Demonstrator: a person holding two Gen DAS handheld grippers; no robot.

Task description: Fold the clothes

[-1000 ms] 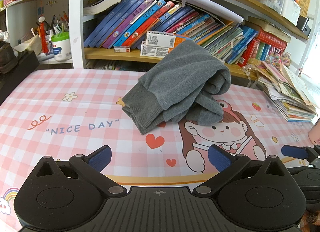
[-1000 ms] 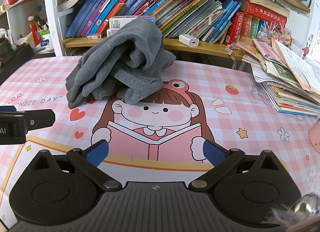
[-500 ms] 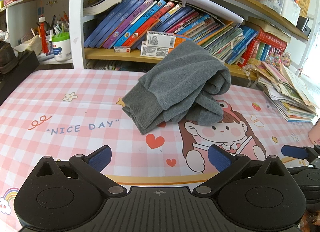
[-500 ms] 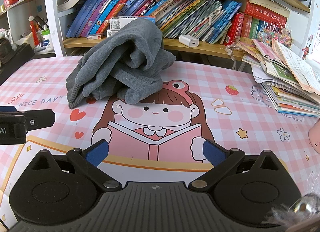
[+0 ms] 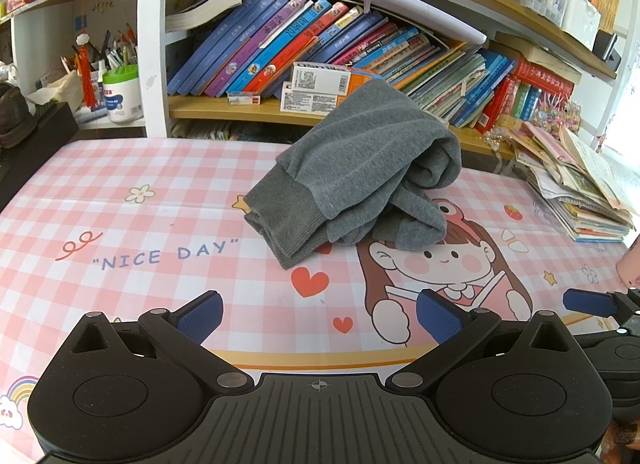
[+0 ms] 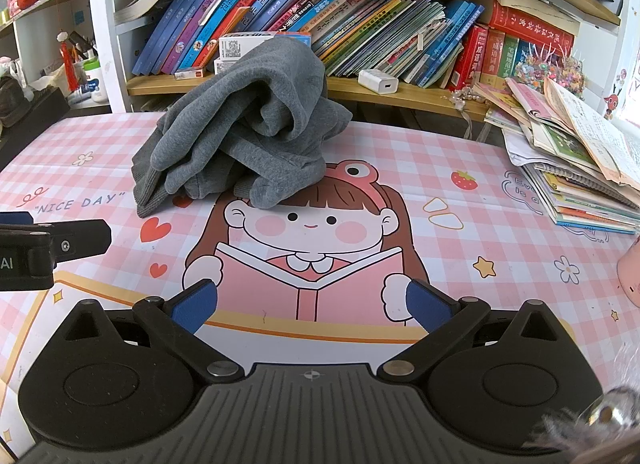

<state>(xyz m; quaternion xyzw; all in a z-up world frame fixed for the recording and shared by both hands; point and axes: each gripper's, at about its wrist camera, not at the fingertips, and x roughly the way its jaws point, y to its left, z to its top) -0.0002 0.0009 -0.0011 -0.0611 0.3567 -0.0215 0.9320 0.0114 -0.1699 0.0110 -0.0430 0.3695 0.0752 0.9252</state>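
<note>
1. Grey garment (image 5: 352, 176) lies in a crumpled heap on the table (image 5: 120, 216), toward the far side, just in front of the bookshelf (image 5: 224, 110). Unfolded. A ribbed cuff or hem (image 5: 286, 220) sticks out at its near left edge; the rest is bunched in thick rolls.
2. From the right wrist view the same garment (image 6: 248, 132) sits left of centre, its near edge overlapping the top of the cartoon girl's head printed on the tablecloth (image 6: 308, 224).
3. Tablecloth: pink and white check, with "NICE DAY" lettering (image 5: 166, 256) left of the garment and red hearts nearby.
4. Left gripper (image 5: 319, 314): fingers spread wide, nothing between the blue pads (image 5: 200, 314). Held low at the near edge of the table, well apart from the garment.
5. Right gripper (image 6: 311, 306): fingers also spread wide, empty, blue pads (image 6: 426, 306) over the printed open book. Well apart from the garment.
6. The two grippers sit side by side; the left one's finger (image 6: 56, 242) shows at the left edge of the right wrist view.
7. Behind: a row of leaning books (image 5: 304, 44) on the shelf, small cartons (image 5: 320, 80) just behind the garment, and a white charger (image 6: 378, 80) on the shelf board.
8. Right side of table: an untidy stack of magazines and notebooks (image 6: 576, 172). Far left: a pen pot (image 5: 120, 92).
</note>
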